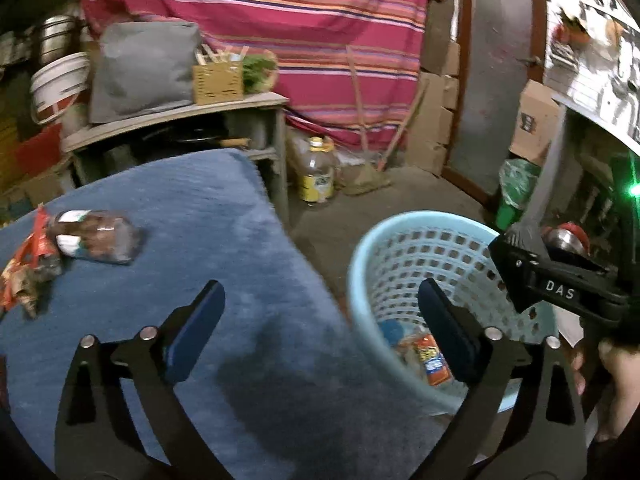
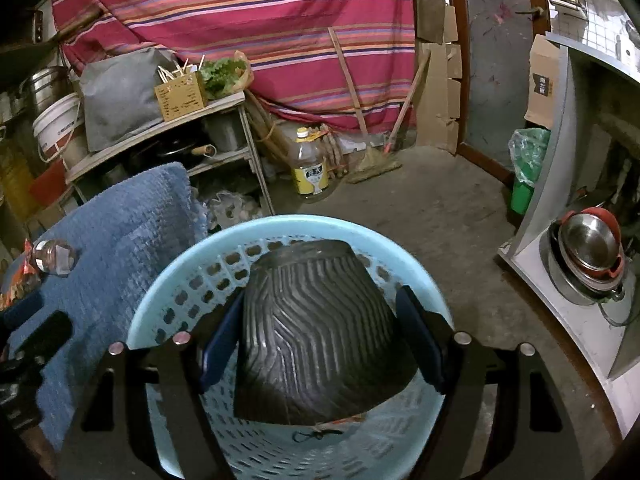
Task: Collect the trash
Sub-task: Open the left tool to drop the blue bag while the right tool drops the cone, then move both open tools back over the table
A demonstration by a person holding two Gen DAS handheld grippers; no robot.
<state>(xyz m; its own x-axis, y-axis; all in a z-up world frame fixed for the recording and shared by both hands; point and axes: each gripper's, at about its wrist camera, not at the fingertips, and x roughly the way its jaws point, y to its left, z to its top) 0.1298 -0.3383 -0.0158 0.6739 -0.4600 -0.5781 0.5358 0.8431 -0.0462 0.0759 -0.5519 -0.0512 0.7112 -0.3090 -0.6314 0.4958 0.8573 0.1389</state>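
- The right gripper point(image 2: 320, 332) has its two blue-padded fingers point(image 2: 218, 344) pressed against the sides of a black ribbed cup point(image 2: 316, 336), which it holds upside down, wide rim toward the camera.
- The cup hangs over the mouth of a light blue basket point(image 2: 404, 264) with a perforated wall, above its inside.
- In the left wrist view the right gripper's black body point(image 1: 560, 284), marked "DAS", shows above the basket's far right rim.
- The left gripper point(image 1: 320, 320) is spread wide with nothing between its fingers point(image 1: 200, 320); one finger is over a blue mat point(image 1: 192, 208) and the other over the basket's near rim point(image 1: 360, 276).
- Inside the basket lie an orange wrapper point(image 1: 434, 360) and other scraps, too blurred to name.
- On the mat, well to the left of the left gripper, a clear plastic bottle point(image 1: 96, 236) lies on its side, touching a crumpled red wrapper point(image 1: 28, 264).
- The basket stands on the floor just beside the mat's edge.
- Farther back are a wooden shelf point(image 2: 168, 128), a yellow-labelled oil jug point(image 2: 310, 168), a broom point(image 2: 376, 160) against a red striped cloth point(image 2: 260, 12), and a green bin point(image 2: 524, 184).
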